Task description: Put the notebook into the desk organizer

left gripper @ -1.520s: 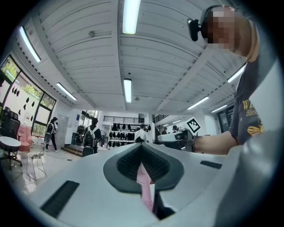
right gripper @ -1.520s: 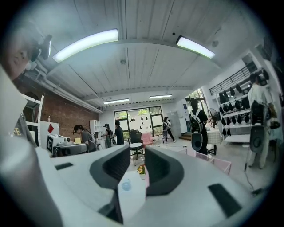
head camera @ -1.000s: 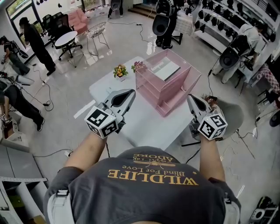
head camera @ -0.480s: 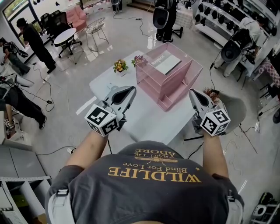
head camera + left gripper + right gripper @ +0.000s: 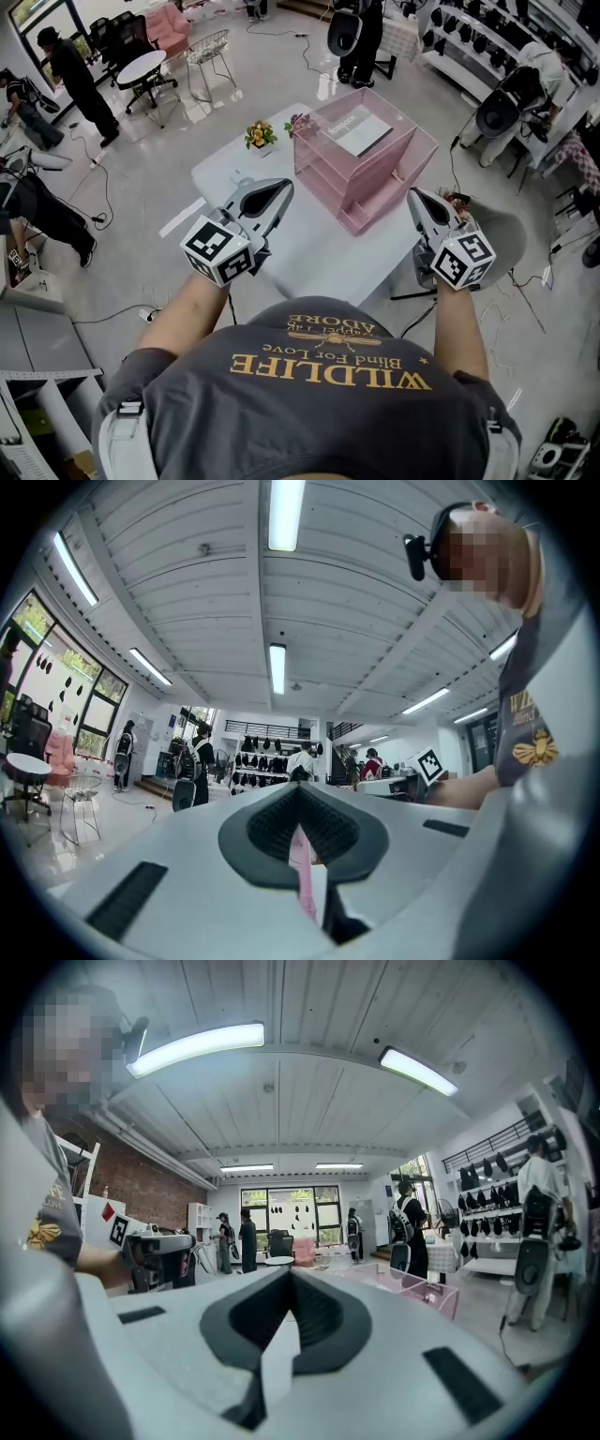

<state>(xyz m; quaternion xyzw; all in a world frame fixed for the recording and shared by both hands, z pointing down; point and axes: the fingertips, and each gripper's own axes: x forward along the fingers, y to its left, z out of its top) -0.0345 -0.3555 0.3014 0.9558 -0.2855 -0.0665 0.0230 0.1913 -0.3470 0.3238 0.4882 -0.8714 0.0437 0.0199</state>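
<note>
A pink, tiered desk organizer (image 5: 375, 183) stands on the white table (image 5: 309, 258), and it also shows in the right gripper view (image 5: 417, 1290). A white-and-grey notebook (image 5: 359, 131) lies flat on the organizer's top level. My left gripper (image 5: 281, 187) hovers over the table, left of the organizer, with its jaws together and nothing in them (image 5: 298, 803). My right gripper (image 5: 415, 195) hangs off the table's right edge, near the organizer's front corner. It is also shut and empty (image 5: 289, 1288). Neither gripper touches the notebook.
Two small flower pots (image 5: 260, 137) (image 5: 300, 124) stand at the table's far side, behind the organizer. Chairs, a round table (image 5: 142, 79), cables on the floor and several people surround the table. Shelving (image 5: 469, 47) runs along the far right.
</note>
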